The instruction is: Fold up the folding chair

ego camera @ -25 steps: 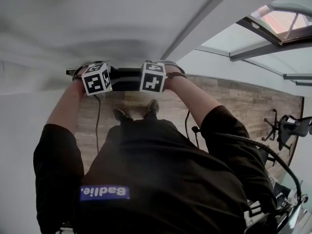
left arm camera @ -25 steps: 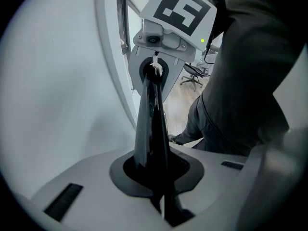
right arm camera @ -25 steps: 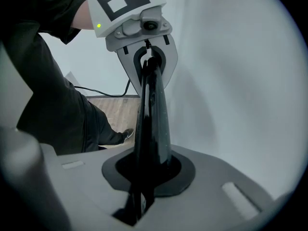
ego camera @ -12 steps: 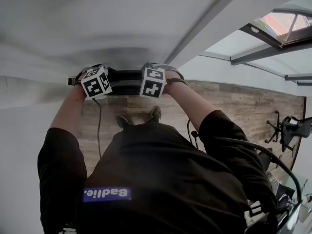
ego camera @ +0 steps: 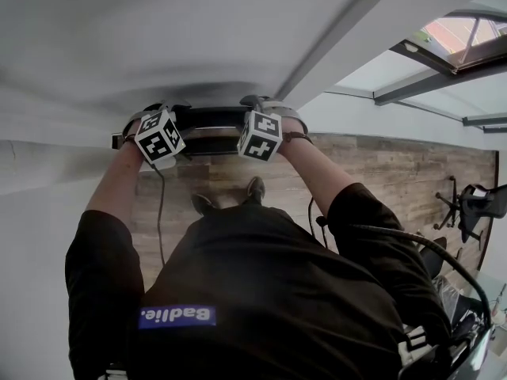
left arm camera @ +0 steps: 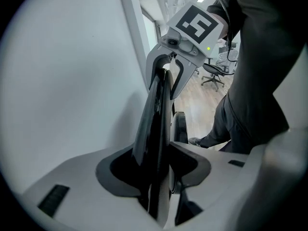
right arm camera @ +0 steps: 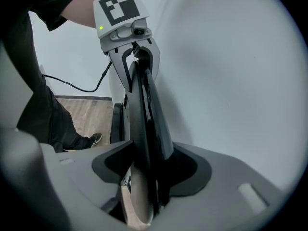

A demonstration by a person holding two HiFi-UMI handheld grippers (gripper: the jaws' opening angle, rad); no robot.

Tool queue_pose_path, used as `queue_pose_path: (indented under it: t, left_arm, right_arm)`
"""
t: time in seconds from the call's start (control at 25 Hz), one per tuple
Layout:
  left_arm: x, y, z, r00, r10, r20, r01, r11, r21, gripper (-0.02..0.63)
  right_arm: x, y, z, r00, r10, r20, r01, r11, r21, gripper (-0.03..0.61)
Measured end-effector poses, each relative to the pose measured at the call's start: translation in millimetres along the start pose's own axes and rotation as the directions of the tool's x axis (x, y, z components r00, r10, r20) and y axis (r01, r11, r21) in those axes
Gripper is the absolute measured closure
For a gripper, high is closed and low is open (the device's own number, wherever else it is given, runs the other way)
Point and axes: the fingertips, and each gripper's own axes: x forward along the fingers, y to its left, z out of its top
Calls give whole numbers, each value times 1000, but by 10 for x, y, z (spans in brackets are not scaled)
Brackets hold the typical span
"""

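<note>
Left gripper (left arm camera: 159, 177) jaws opening, black folding chair (left arm camera: 153, 124) edge standing between them, running up to 12 o'clock, where the right gripper (left arm camera: 166, 86) straddles it. White wall (left arm camera: 72, 81) at 9 o'clock, person's dark trousers (left arm camera: 250, 109) at 3 o'clock.

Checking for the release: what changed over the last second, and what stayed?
Both grippers are letting go: the jaws of the left gripper and right gripper are opening, with the top edge of the folding chair between them. In the head view the right one shifted slightly rightward. The chair stays folded beside the wall.
</note>
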Motion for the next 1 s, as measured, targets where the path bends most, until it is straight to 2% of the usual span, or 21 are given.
queue_pose_path:
  t: [0.24,0.52,0.64,0.84,1.0]
  left_arm:
    - [-103,147,38,996,90,-15,-89,994,63,423]
    - [-256,193,69,982,188,-19,-186,979,81,423]
    - [-308,233,79,973,227,-27,-225,972,65,423]
    - [-287,302,102,964,261,-45,-258,964,61,423]
    - [-248,351,120,964,261,-39,-258,963,71,423]
  right_arm:
    - [-15,-131,-14,995,-97,27,98,995,-29,350]
    - [-30,-202,-6,982,-185,32,186,982,-33,328]
    - [-35,-249,-5,976,-217,17,217,976,-19,322]
    - [-52,-329,-23,962,-270,-24,271,963,7,304]
    - [-128,-391,-56,945,-326,-25,325,945,-16,305]
